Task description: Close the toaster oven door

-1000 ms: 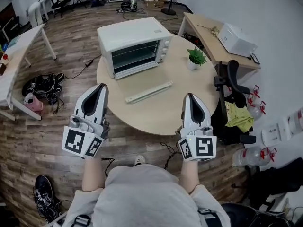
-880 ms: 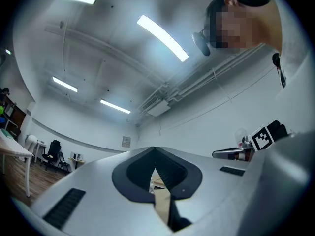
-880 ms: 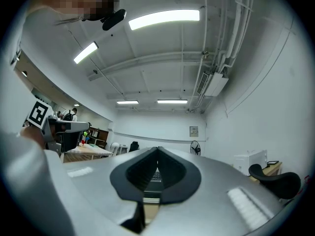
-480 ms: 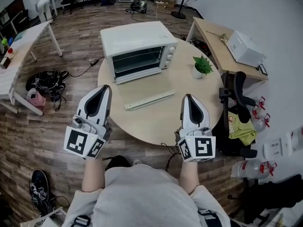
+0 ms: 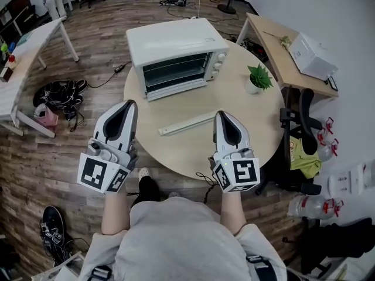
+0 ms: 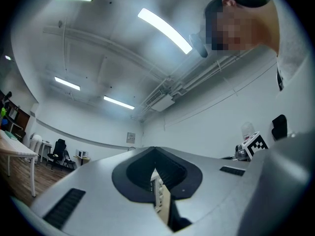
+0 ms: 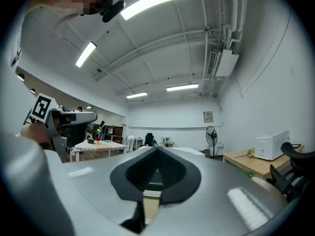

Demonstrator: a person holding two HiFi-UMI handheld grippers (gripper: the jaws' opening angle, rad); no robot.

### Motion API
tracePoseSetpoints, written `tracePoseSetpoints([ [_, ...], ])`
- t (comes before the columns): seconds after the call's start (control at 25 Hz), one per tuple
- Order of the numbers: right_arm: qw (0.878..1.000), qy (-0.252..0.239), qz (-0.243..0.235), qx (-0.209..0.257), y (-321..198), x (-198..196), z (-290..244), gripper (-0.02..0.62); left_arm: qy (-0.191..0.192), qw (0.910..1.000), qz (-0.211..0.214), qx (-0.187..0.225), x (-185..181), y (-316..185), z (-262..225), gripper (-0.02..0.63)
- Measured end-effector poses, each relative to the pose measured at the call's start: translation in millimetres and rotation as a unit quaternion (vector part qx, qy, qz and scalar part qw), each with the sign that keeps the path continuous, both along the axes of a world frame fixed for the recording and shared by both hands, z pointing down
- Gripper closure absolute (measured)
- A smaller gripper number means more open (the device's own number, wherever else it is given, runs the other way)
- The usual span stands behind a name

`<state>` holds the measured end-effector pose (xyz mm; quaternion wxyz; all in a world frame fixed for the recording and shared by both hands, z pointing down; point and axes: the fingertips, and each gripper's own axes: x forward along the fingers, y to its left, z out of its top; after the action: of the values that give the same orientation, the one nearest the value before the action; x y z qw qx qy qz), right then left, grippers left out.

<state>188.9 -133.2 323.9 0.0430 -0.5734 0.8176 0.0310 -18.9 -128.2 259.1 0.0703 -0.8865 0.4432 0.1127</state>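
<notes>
While the toaster oven sits at the far side of the round table, its dark front and rack turned toward me, a long pale bar lies on the tabletop between it and my tongs. A small potted plant stands just beside the oven's knob end. My left tongs and right tongs hover by the table's near edge, touching nothing, each with its jaws pressed together and empty.
</notes>
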Motion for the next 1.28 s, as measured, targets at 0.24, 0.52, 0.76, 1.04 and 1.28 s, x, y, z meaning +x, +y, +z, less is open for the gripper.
tracePoseSetpoints([
  [0.24,0.998,0.001,-0.006,-0.056,-32,-29,38,0.583,-0.002,0.9997,0.022,-0.008,-13,-31,3,0.598],
  [0.52,0.991,-0.011,-0.009,-0.134,-60,-58,96,0.583,-0.002,0.9982,0.054,-0.025,-20,-69,16,0.598],
  [0.76,0.978,-0.01,-0.006,-0.209,-68,-75,157,0.583,-0.005,0.9958,0.074,-0.053,-24,-96,35,0.598],
  [1.04,0.959,0.001,-0.012,-0.283,-62,-91,220,0.583,-0.009,0.9934,0.088,-0.073,-26,-115,49,0.598],
  [1.28,0.942,0.007,-0.022,-0.334,-54,-104,265,0.581,-0.012,0.9918,0.096,-0.083,-25,-128,57,0.598],
])
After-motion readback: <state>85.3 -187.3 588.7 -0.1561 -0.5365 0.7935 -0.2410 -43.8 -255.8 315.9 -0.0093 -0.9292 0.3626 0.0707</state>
